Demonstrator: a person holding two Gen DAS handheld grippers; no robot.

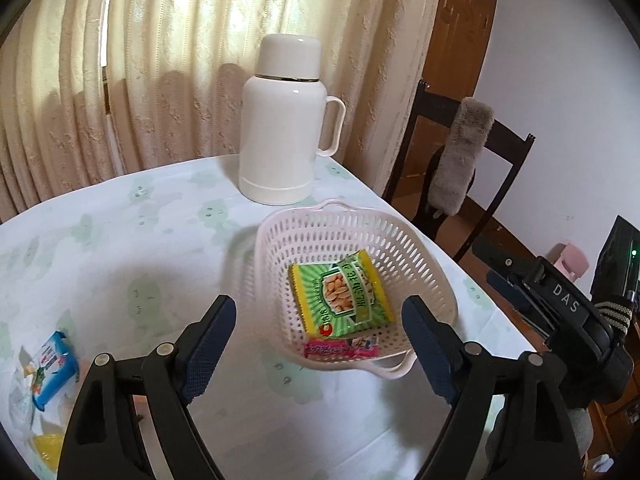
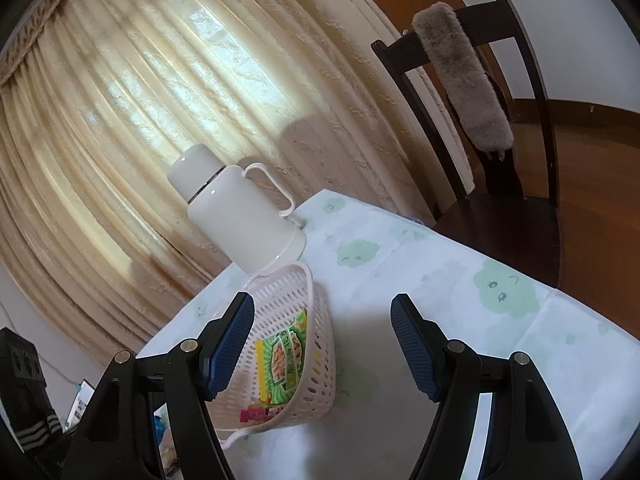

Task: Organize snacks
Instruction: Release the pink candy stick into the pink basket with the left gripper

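Note:
A white perforated basket [image 1: 416, 256] stands on the table and holds a green peanut packet [image 1: 344, 294] and a pink packet [image 1: 340, 349] against its near wall. My left gripper [image 1: 320, 322] hovers over the basket's near side, open, with nothing pressed between its blue pads. A blue snack packet [image 1: 54, 364] lies at the far left on the table, with a yellow item [image 1: 46, 446] below it. In the right wrist view the basket [image 2: 320, 344], the green packet [image 2: 286, 356] and the pink packet [image 2: 254, 414] sit just left of my right gripper [image 2: 322, 344], which is open and empty.
A tall white thermos jug [image 1: 286, 120] stands behind the basket, near the curtain. A dark wooden chair [image 1: 472, 168] with a grey furry cover is at the table's right edge. The table carries a pale cloth with green cloud prints [image 2: 452, 280].

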